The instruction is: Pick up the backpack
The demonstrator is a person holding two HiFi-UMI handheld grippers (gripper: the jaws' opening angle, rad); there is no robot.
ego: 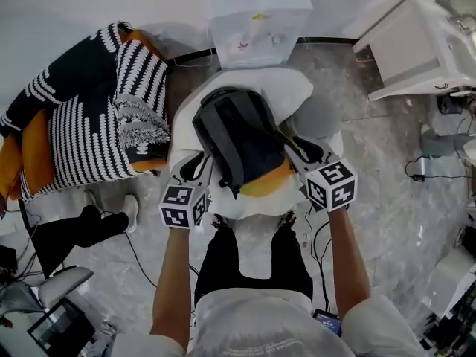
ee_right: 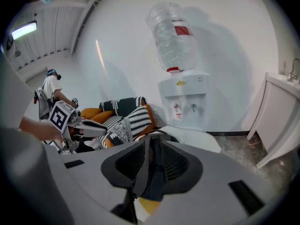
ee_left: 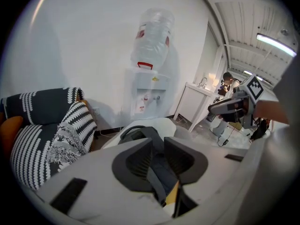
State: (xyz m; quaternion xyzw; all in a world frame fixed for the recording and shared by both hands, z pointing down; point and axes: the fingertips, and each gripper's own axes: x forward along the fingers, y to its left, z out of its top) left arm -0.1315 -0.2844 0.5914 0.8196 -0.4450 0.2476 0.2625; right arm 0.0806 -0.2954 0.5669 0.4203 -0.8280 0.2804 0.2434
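- Grippers sit nearest, one on each side of the load. The left gripper (ego: 193, 168) and the right gripper (ego: 300, 152) both point down and forward at the near end of the dark grey fabric backpack with an orange underside (ego: 236, 134).
- The left gripper's jaws stand apart. Its own view shows a flat grey shoulder strap (ee_left: 156, 175) running up the gap between the ribbed pads without being pinched.
- The right gripper's jaws are likewise apart. A second grey strap (ee_right: 139, 172) lies in the gap, leaning toward one pad, with space showing on the other side.
- The backpack lies on a white rounded upholstered seat (ego: 294, 91), with its straps at the near end, just ahead of the person's knees.
- Judged from this, the step in hand is taking hold of the straps.
- To do it well, each strap should sit deep between the pads, across the ribbing and not at the tips, before the jaws close. A strap caught by its edge would likely slip once the weight comes on.
- Both sides should close and rise together, so that the bag comes up level and does not swing or drag its orange end across the seat.
- Further off, a black-and-white patterned sofa (ego: 82, 125) stands to the left, near the seat. A white water dispenser (ego: 256, 21) stands against the wall behind, and a straight upward lift looks clear of both.
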